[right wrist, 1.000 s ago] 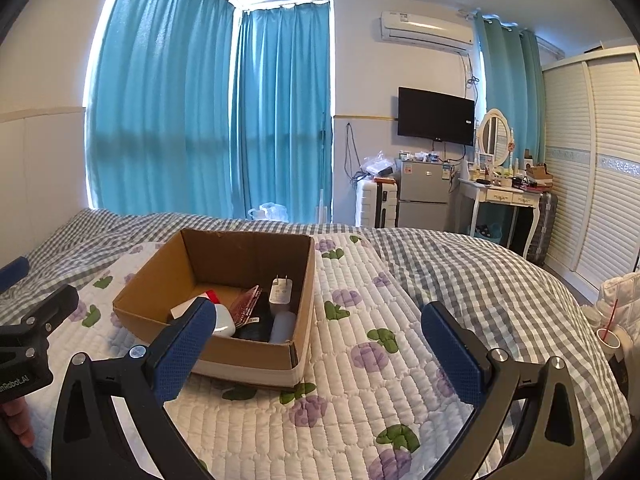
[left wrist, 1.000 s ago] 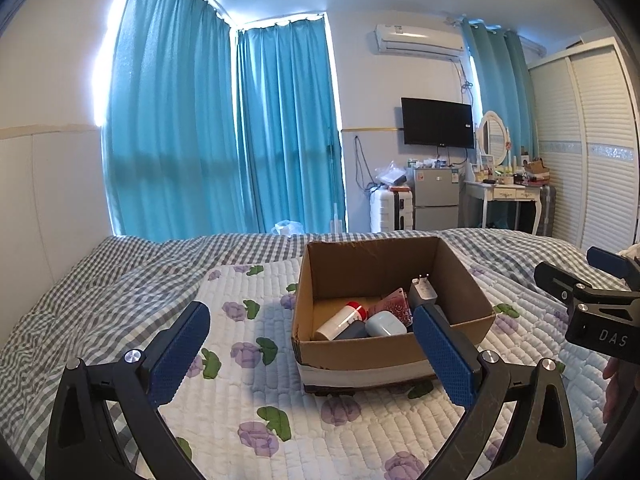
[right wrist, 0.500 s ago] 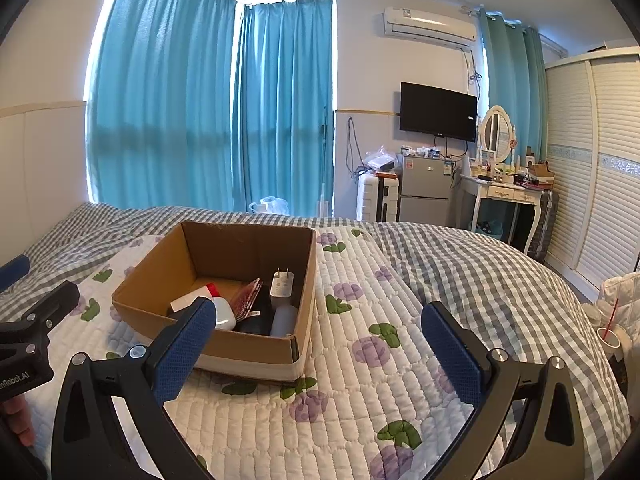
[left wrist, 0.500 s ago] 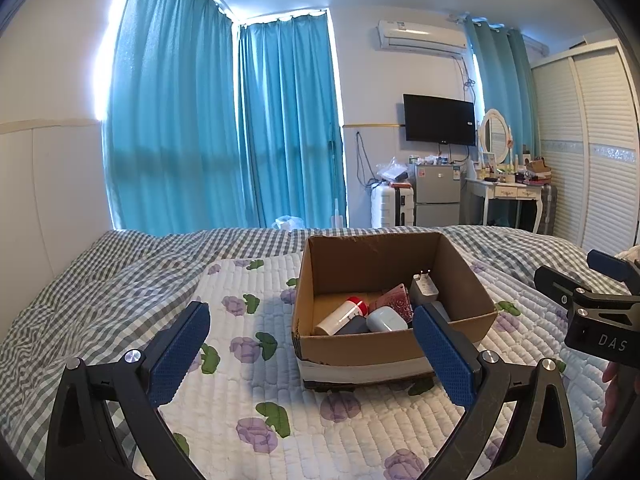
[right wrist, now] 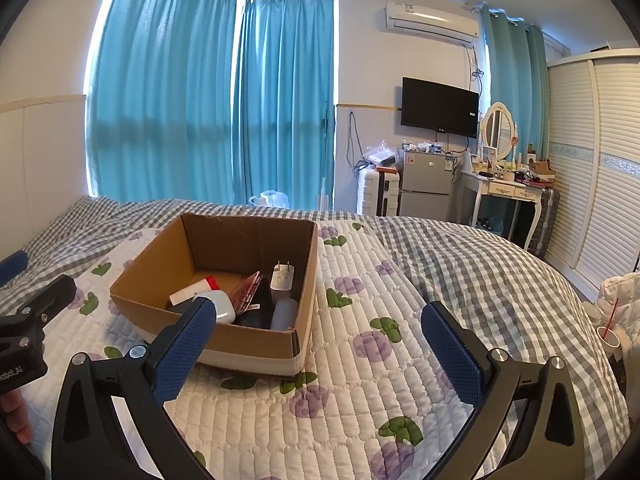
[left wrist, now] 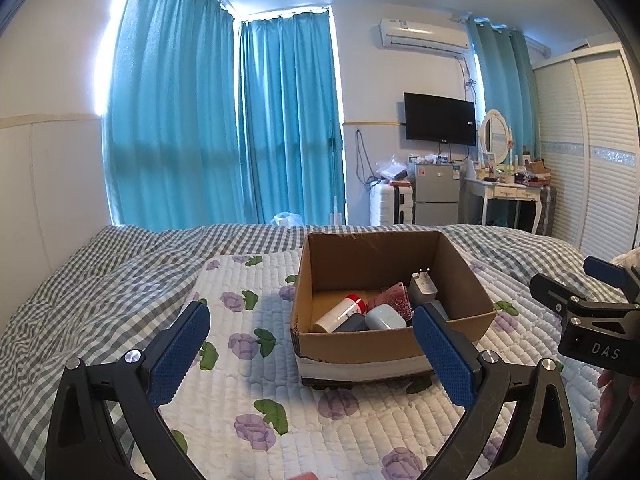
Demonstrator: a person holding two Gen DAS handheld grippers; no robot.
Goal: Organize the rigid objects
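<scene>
Both grippers hang spread and empty over the quilt (right wrist: 360,380), with the box (left wrist: 360,346) ahead: slightly right of the left gripper (left wrist: 312,350), left of the right gripper (right wrist: 320,350). Inside lie a red-capped tube (left wrist: 340,314), charger (left wrist: 422,288) and pale case (left wrist: 384,319); its near wall blocks any low approach.

Bed (left wrist: 100,292) has a grey-and-white checked cover, and a white quilt (left wrist: 256,384) with purple flowers and green leaves lies on top of it. An open cardboard box (left wrist: 360,346) sits right on the quilt.
</scene>
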